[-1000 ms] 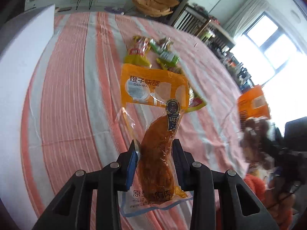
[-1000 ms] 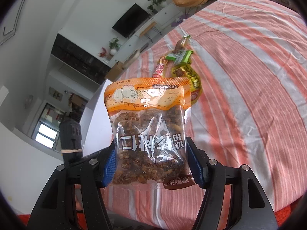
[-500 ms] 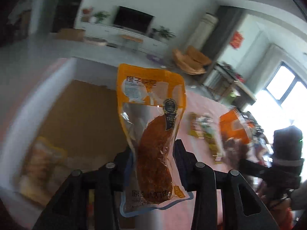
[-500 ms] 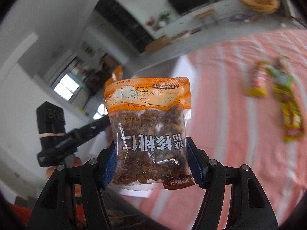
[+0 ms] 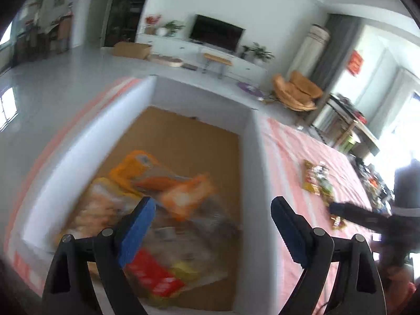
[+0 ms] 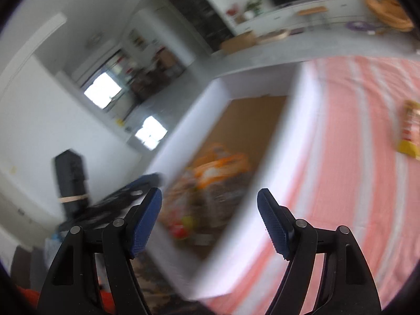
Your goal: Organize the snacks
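Observation:
A white box with a brown cardboard floor stands on the striped cloth; it also shows in the right wrist view. Several snack packets lie blurred inside it: an orange packet, a packet of dark nuts and a red packet. The pile shows in the right wrist view. My left gripper is open and empty above the box. My right gripper is open and empty over the box's near wall.
More snack packets lie on the pink-and-white striped cloth to the right of the box. One yellow packet shows at the far right in the right wrist view. The other gripper reaches in from the right.
Both grippers have opened and let go of their packets, which now lie in the box. Both views have swung over the box.

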`<action>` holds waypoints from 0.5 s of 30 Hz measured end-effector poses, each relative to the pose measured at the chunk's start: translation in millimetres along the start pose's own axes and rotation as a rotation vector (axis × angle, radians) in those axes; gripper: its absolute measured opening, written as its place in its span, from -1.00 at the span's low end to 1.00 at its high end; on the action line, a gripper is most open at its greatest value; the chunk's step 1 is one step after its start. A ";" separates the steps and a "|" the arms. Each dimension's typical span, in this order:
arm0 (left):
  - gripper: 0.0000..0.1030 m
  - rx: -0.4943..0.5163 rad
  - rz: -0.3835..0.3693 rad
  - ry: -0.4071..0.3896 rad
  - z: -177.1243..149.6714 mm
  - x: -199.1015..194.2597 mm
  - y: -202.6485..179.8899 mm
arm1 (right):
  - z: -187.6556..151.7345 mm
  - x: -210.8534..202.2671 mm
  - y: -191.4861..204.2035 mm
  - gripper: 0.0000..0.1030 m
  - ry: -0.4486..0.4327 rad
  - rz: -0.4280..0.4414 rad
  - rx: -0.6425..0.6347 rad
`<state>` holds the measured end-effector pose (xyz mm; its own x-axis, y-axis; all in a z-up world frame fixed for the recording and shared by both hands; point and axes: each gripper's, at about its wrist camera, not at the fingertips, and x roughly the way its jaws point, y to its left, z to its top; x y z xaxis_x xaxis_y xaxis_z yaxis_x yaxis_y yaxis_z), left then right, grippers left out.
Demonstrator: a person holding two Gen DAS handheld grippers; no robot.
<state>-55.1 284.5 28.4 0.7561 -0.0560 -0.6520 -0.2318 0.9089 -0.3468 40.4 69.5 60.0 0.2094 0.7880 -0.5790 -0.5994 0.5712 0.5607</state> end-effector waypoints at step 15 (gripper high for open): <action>0.99 0.365 -0.180 0.200 -73.2 130.8 -215.4 | -129.0 -121.5 -225.2 0.52 -0.147 -0.933 0.365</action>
<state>48.9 51.2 -31.6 0.6234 -0.2727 -0.7328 0.1510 0.9615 -0.2294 50.3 -184.5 -72.3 0.5813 -0.0022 -0.8137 0.1200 0.9893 0.0831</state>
